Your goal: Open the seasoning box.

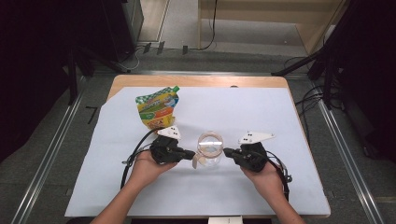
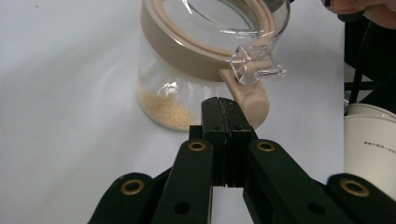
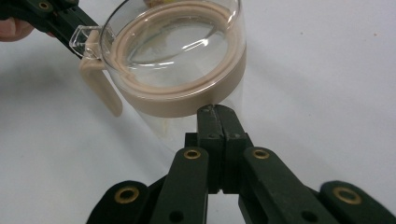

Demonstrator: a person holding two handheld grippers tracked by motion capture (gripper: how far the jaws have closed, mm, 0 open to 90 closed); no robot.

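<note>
Clear jar (image 1: 209,150) with beige lid sits on the white sheet (image 1: 261,116), directly between the two sets of jaws. Left gripper (image 2: 223,106): jaws fully closed on nothing, tips just short of the beige latch tab (image 2: 250,100). Right gripper (image 3: 215,113): jaws closed and empty, tips at the lid band (image 3: 187,100) on the opposite side. Judgement: bracing the jar from the right while the left tip lifts the tab squarely should keep it from sliding or tipping.
</note>
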